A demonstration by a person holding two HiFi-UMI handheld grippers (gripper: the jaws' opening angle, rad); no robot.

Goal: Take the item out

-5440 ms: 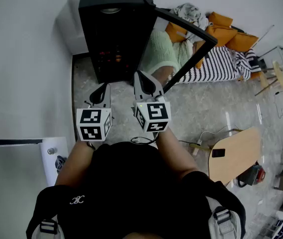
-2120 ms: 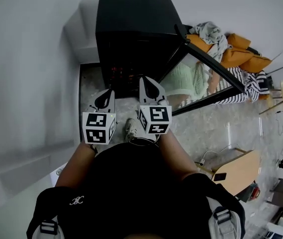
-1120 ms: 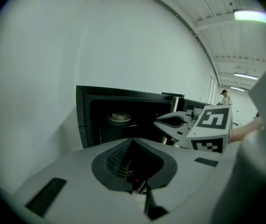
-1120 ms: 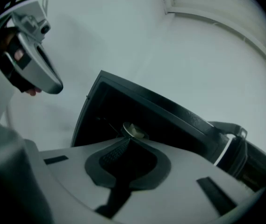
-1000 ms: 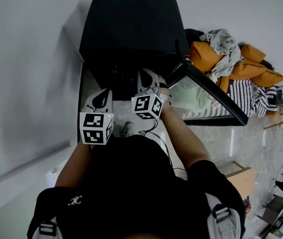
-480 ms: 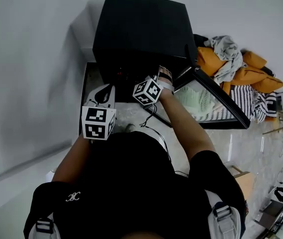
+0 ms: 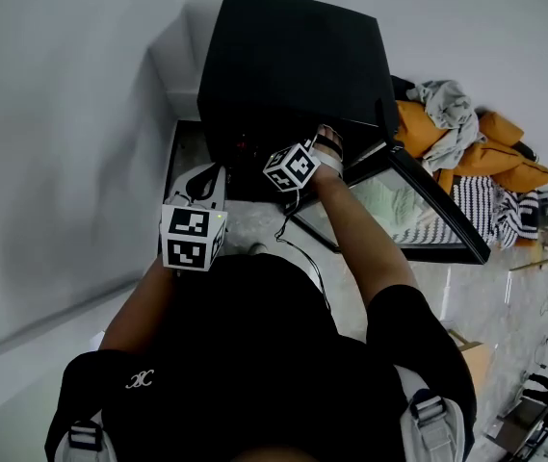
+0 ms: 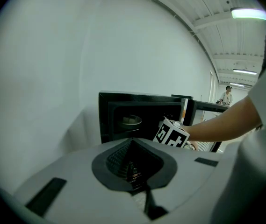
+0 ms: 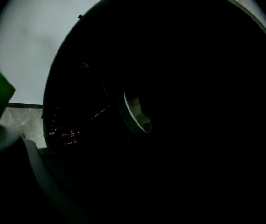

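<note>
A black cabinet (image 7: 293, 56) stands against the wall with its glass door (image 7: 399, 210) swung open to the right. Inside, a pale round dish (image 9: 136, 113) rests on a wire rack; the left gripper view shows the dish (image 8: 131, 121) too. My right gripper reaches into the opening, so only its marker cube (image 7: 291, 165) and my wrist show from above. Its jaws are opening, with nothing between them and the dish still ahead of them. My left gripper (image 7: 206, 176) hangs back in front of the cabinet, shut and empty.
Orange cushions and crumpled clothes (image 7: 466, 142) are piled right of the cabinet, beside a striped cloth (image 7: 509, 210). A white wall runs along the left. Small red lights (image 9: 67, 135) glow low inside the cabinet. A person (image 8: 226, 94) stands far off.
My right gripper has pushed forward from in front of the cabinet into its opening. The left gripper has barely moved.
</note>
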